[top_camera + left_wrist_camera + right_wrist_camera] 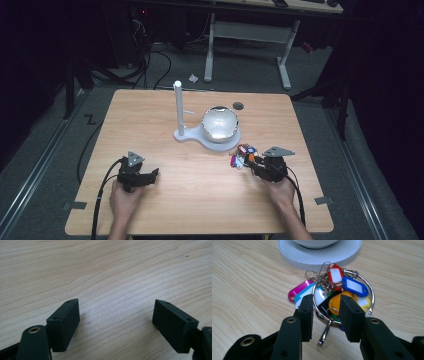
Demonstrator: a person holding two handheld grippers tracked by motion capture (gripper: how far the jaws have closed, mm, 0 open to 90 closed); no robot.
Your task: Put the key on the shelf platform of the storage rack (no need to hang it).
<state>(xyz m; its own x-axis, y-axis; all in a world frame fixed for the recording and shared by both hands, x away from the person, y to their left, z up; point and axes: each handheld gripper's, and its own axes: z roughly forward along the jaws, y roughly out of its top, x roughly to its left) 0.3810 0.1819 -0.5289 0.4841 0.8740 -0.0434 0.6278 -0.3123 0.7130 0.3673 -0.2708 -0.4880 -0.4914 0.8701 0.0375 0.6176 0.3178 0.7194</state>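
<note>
A bunch of coloured key tags on a large metal ring [354, 286] lies on the table just in front of a white stand's round base [319, 255]. My right gripper [325, 307] is low over the bunch, its jaws partly closed and straddling the near arc of the ring, with an orange tag [334, 303] against one jaw. In the high view the bunch [242, 153] sits at the tip of the right gripper [252, 162]. My left gripper [152, 174] rests near the front left, wide open over bare wood [116, 312].
The white stand [207, 136] near the table's middle carries a shiny bowl [219, 124] and an upright white post [178, 107]. A dark round disc [238, 105] lies behind it. A desk frame [247, 35] stands on the floor beyond the table.
</note>
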